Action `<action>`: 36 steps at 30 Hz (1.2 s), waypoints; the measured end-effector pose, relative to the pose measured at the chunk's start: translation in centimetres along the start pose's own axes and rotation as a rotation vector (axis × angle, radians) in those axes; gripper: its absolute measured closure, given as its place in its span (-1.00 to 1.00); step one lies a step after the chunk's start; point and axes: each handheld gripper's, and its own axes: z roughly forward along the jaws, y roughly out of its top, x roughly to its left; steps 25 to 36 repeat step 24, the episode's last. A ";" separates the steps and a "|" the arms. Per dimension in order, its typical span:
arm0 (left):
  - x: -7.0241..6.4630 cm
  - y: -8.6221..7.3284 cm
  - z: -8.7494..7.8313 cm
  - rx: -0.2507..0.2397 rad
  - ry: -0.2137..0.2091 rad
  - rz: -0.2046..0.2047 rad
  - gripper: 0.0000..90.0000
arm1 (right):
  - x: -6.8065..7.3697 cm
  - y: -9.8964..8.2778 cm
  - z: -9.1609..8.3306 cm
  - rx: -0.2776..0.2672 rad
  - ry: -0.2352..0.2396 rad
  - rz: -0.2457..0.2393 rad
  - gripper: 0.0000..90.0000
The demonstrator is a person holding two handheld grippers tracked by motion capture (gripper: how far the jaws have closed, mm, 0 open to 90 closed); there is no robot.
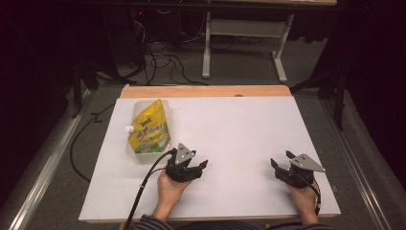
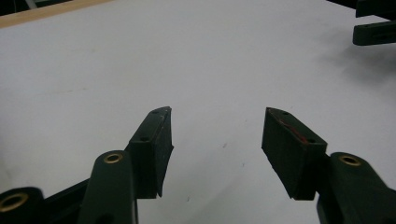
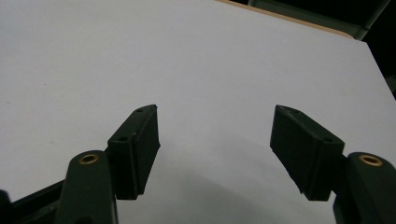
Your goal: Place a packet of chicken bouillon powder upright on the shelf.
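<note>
While both hands rest low on the near half of the white table (image 1: 239, 129), I record the following from my remote station. My left gripper (image 1: 197, 167) sits at the near left of centre, held in the left hand (image 1: 170, 189), with its grey three-cornered plate on top and its black cable trailing back toward the table's near edge. Its jaws stand apart with nothing between them; in the left gripper view, the left gripper (image 2: 217, 135) shows only bare white surface in the gap. My right gripper (image 1: 280, 162) sits at the near right, held in the right hand (image 1: 302, 195), well apart from the left one. Its jaws are likewise spread and empty, and in the right gripper view the right gripper (image 3: 215, 126) looks across bare table toward the wooden far edge. A yellow refill pouch (image 1: 149, 129) with green print and a small white spout lies flat inside a clear plastic tray (image 1: 138, 106) on the left side of the table. That tray lies just beyond and left of the left gripper, near it; I cannot tell whether the cable touches it. Neither gripper touches the pouch. Striped sleeves (image 1: 148, 223) show at the bottom edge of the high view.
</note>
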 end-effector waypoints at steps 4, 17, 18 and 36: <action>-0.1 -0.2 0.9 0.004 0.006 0.006 -0.04 | 0.0 0.0 0.0 -0.001 0.000 0.000 -0.25; 0.6 -1.5 3.9 0.038 0.067 -0.008 -0.05 | 0.0 0.0 0.1 0.003 0.001 -0.003 -0.25; 0.6 -1.5 3.8 0.025 0.068 -0.005 -0.05 | 0.0 0.0 0.1 0.005 0.000 -0.004 -0.26; 0.3 -1.6 3.9 0.027 0.092 0.026 -0.06 | 0.1 0.0 0.1 0.008 0.003 -0.005 -0.26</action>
